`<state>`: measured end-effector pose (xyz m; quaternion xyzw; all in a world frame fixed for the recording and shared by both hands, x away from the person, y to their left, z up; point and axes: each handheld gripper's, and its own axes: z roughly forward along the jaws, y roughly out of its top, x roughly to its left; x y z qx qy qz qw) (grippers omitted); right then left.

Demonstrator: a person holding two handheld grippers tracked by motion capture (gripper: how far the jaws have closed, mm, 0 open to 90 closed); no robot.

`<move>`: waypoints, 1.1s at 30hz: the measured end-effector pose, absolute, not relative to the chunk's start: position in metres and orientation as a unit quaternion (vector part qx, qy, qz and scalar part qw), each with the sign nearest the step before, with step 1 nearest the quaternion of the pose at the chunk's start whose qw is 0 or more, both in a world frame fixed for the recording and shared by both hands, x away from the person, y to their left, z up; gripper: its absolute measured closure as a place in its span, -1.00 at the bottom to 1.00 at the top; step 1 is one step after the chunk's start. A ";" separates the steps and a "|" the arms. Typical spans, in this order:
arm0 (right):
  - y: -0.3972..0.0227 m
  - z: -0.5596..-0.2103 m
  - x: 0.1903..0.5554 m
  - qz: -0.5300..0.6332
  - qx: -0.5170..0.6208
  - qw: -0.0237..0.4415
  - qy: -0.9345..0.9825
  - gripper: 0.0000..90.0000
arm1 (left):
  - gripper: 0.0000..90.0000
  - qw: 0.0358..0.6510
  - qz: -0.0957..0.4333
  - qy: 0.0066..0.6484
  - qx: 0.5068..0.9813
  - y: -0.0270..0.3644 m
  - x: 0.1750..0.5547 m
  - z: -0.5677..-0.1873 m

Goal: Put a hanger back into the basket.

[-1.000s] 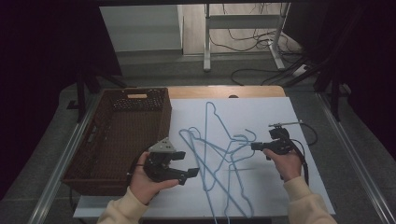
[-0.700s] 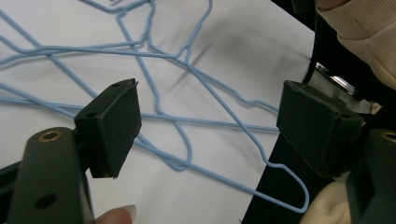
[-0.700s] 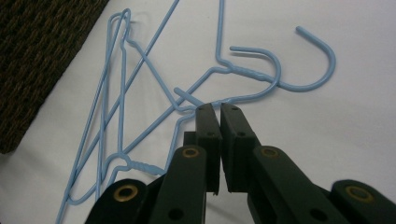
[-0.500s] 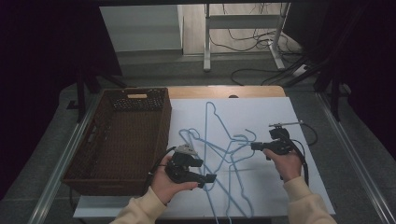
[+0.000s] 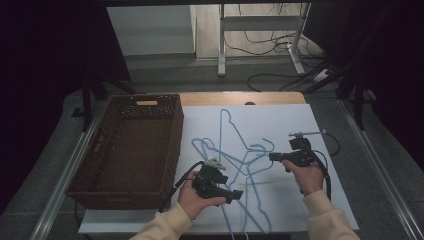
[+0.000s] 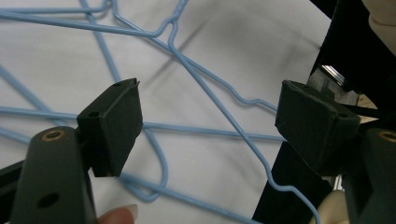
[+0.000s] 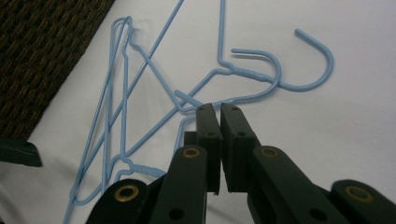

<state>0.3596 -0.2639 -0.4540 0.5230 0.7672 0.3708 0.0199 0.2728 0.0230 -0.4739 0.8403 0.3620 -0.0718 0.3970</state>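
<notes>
A dark brown woven basket [image 5: 127, 150] stood on the left part of the bench [image 5: 240, 98], its long side just beside the edge of a white sheet [image 5: 320, 120] that covered most of the bench top. The basket had a cut-out handle in its far wall. Beyond the bench lay a grey floor [image 5: 165, 72] with black cables [image 5: 272, 50] trailing around the legs of a metal stand [image 5: 260, 25].

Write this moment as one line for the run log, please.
left gripper: open, over blue wire hangers | right gripper: shut at a hanger wire | wicker basket: left side of table
</notes>
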 end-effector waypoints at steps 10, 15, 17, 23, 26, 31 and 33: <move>-0.263 -0.454 0.359 0.372 0.523 0.021 0.767 0.93 | -0.47 0.389 -0.084 0.375 0.837 0.004 0.281 -0.490; -0.263 -0.453 0.357 0.374 0.523 0.022 0.765 0.93 | -0.44 0.385 -0.084 0.379 0.837 -0.003 0.283 -0.497; -0.263 -0.452 0.357 0.377 0.523 0.022 0.764 0.93 | -0.40 0.388 -0.083 0.382 0.835 -0.005 0.284 -0.499; -0.262 -0.451 0.356 0.380 0.522 0.023 0.763 0.93 | -0.28 0.391 -0.089 0.390 0.829 -0.009 0.289 -0.506; -0.262 -0.450 0.355 0.383 0.522 0.023 0.762 0.93 | -0.08 0.388 -0.098 0.394 0.827 -0.012 0.293 -0.512; -0.262 -0.449 0.354 0.387 0.522 0.022 0.760 0.93 | 0.19 0.389 -0.114 0.395 0.824 -0.016 0.297 -0.517; -0.262 -0.448 0.354 0.389 0.522 0.021 0.759 0.93 | 0.33 0.391 -0.123 0.397 0.821 -0.017 0.298 -0.519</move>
